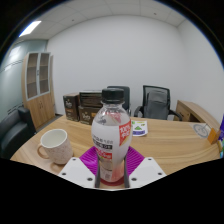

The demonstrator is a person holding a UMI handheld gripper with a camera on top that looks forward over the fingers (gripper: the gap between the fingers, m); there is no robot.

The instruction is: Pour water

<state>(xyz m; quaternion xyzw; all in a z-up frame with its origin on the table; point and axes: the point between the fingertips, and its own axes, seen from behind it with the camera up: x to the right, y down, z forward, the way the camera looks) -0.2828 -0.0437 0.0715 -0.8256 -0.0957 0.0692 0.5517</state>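
Note:
A clear plastic water bottle with a black cap and a white and pink label stands upright between my gripper's fingers. My gripper is shut on the bottle's lower part, with the purple pads pressed against both its sides. A white mug with a handle stands on the wooden table, to the left of the bottle and a little beyond the fingers.
Dark boxes stand at the table's far side. Two black office chairs stand behind the table. A small flat printed item lies beyond the bottle. A wooden cabinet stands at the left wall.

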